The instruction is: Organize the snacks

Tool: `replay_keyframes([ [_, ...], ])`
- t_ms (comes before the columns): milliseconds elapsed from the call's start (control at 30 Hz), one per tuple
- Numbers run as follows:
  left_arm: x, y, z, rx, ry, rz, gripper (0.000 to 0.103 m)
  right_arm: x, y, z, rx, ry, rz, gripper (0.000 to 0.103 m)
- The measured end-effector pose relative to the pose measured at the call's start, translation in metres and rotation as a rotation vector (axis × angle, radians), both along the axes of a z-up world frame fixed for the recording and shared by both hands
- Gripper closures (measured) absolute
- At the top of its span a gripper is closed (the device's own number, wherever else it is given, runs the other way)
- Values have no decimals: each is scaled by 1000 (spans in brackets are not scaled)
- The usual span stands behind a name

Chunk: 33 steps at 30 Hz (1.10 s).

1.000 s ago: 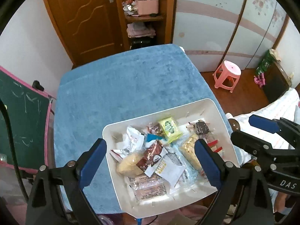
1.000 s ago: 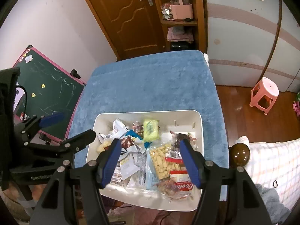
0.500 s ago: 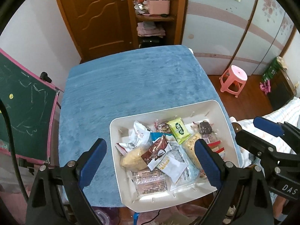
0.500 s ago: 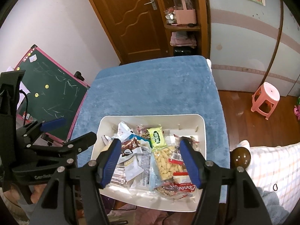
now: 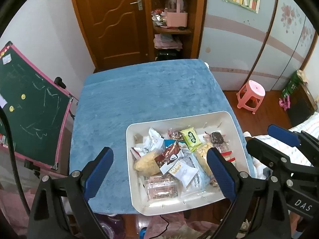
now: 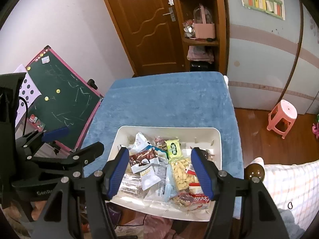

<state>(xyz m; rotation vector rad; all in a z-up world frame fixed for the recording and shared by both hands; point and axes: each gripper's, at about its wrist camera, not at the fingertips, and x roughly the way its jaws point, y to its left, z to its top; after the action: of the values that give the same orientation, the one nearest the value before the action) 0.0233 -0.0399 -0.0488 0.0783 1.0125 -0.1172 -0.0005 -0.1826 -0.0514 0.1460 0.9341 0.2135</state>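
Plainly, both grippers hang above the table with jaws spread wide and nothing held: the left gripper [image 5: 159,171] over the tray's left half, the right gripper [image 6: 159,169] directly over the heap. Below them the white tray [image 6: 216,139] holds mixed snack packets [image 6: 159,171], overlapping and crumpled, a green packet [image 6: 174,149] farthest out. This fits either snacks gathered in or sorting still ahead; the blue tablecloth [image 5: 149,91] beyond is bare.
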Motion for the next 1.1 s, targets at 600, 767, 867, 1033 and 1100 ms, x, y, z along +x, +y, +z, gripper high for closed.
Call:
replay_keyframes([
  [600,-16,18,25,-40,-86,59,3,-11,12,31,-24,-73,-52,38],
  [767,-14,25,25,-40,-100,76,3,-9,19,36,-39,-78,-74,38],
  [867,-12,29,23,-47,-81,85,3,-9,20,34,-35,-63,-82,38],
  [1033,-12,36,17,-35,-63,101,3,-7,17,28,-19,-27,-124,38],
  [1100,-12,39,14,-34,-48,107,3,-4,18,24,-18,-7,-137,38],
])
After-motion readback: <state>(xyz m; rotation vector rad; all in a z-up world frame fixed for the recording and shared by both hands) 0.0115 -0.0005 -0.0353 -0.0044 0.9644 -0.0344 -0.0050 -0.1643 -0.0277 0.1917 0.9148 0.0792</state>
